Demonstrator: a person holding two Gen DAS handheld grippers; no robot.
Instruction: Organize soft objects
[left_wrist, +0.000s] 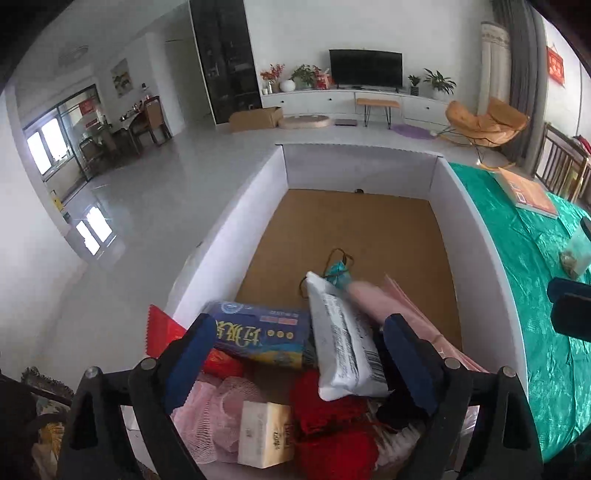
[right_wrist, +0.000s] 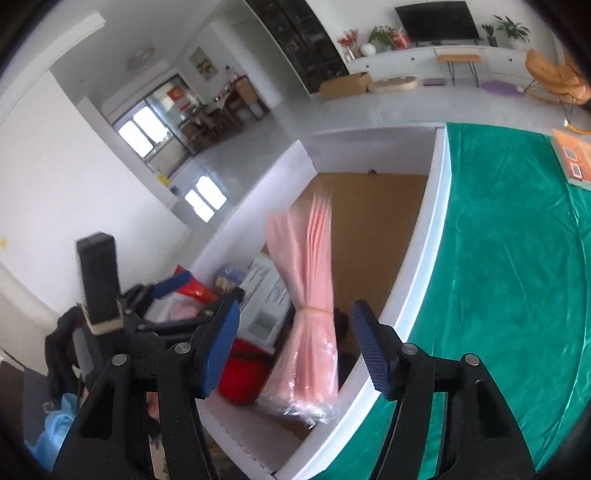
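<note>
1. Left claw (left_wrist: 299, 354) has its blue pads spread wide with nothing pinched. It hangs over the near end of a big white-walled box (left_wrist: 258, 206), right above the pile of soft stuff.
2. Right claw (right_wrist: 295, 343) is parted too, pads not pressing on anything. A pink bundle of plastic bags (right_wrist: 310, 295), tied at the middle with a band, sits in the gap between the pads but looks loose and motion-blurred, leaning inside the box by its right wall.
3. Under the left claw: a white wrapped pack (left_wrist: 343, 343) lying on top, a blue tissue pack (left_wrist: 258, 332) beside it, red yarn (left_wrist: 332, 424), a pink mesh puff (left_wrist: 210, 417), a small cream box (left_wrist: 264, 432) and a red packet (left_wrist: 162, 325) poking over the left wall. A little teal thing with a cord (left_wrist: 338, 273) lies further in.
4. The box floor is bare brown cardboard (left_wrist: 354, 229) past the pile.
5. The box stands just beside a table draped in shiny green cloth (right_wrist: 517, 258); an orange book (left_wrist: 526, 192) lies on it at the far end.
6. Room beyond: pale tiled floor (left_wrist: 166, 184), TV (left_wrist: 365, 68) on a long white cabinet with plants, an orange lounge chair (left_wrist: 484, 122), a cardboard carton (left_wrist: 255, 118), dining area by the windows on the left.
</note>
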